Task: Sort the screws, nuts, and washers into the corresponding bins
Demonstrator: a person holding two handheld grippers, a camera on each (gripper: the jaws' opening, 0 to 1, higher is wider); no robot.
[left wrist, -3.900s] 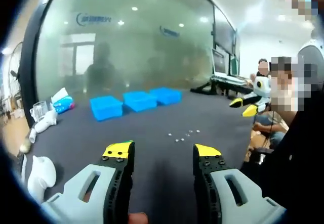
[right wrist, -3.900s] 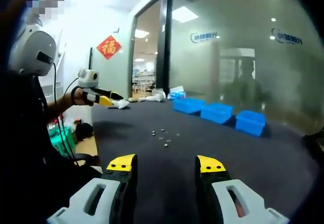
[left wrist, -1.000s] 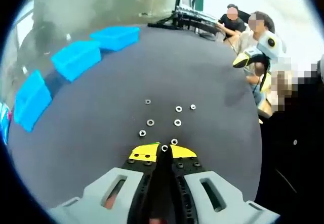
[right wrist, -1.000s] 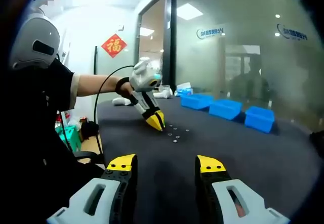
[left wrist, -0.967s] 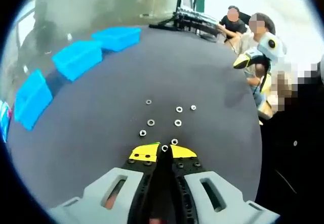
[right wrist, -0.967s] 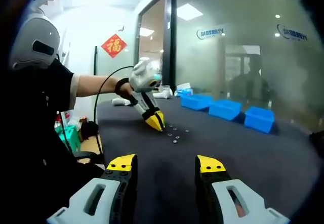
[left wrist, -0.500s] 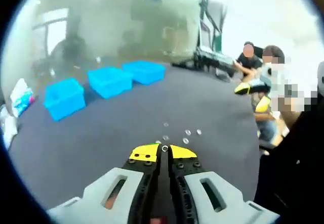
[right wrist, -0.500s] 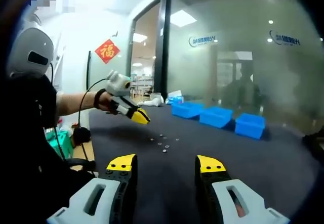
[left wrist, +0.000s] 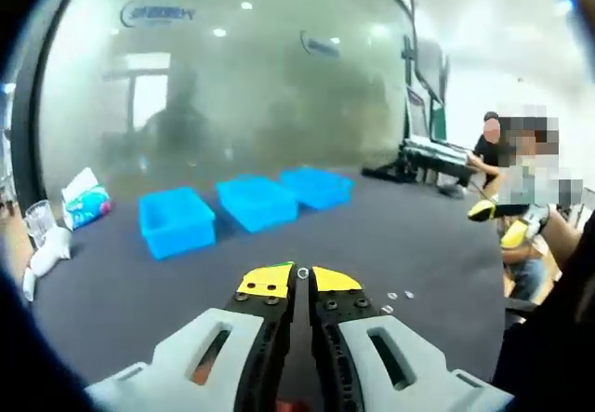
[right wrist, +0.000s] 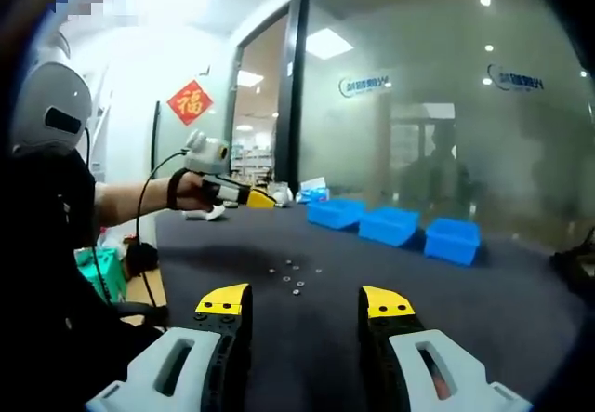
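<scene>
My left gripper [left wrist: 302, 276] is shut, with a small metal ring [left wrist: 302, 272], a nut or a washer, pinched at its yellow tips and held above the dark table [left wrist: 390, 235]. Three blue bins [left wrist: 177, 221] [left wrist: 257, 201] [left wrist: 318, 187] stand in a row ahead of it. A few loose small parts [left wrist: 400, 295] lie low on the right. In the right gripper view my right gripper [right wrist: 305, 305] is open and holds nothing. Several small parts [right wrist: 293, 277] lie on the table beyond it. The left gripper [right wrist: 260, 200] hangs above the table at the left. The bins [right wrist: 390, 225] sit at the back right.
A glass wall [left wrist: 232, 86] runs behind the bins. A plastic bag [left wrist: 84, 198], a clear cup [left wrist: 39, 217] and white objects [left wrist: 45, 252] sit at the table's left end. People sit past the table's right edge near a keyboard stand [left wrist: 432, 152].
My left gripper, shut on the ring, has risen from the pile of parts and now sits higher above the table, facing the bins. The right gripper stays open and nearly still.
</scene>
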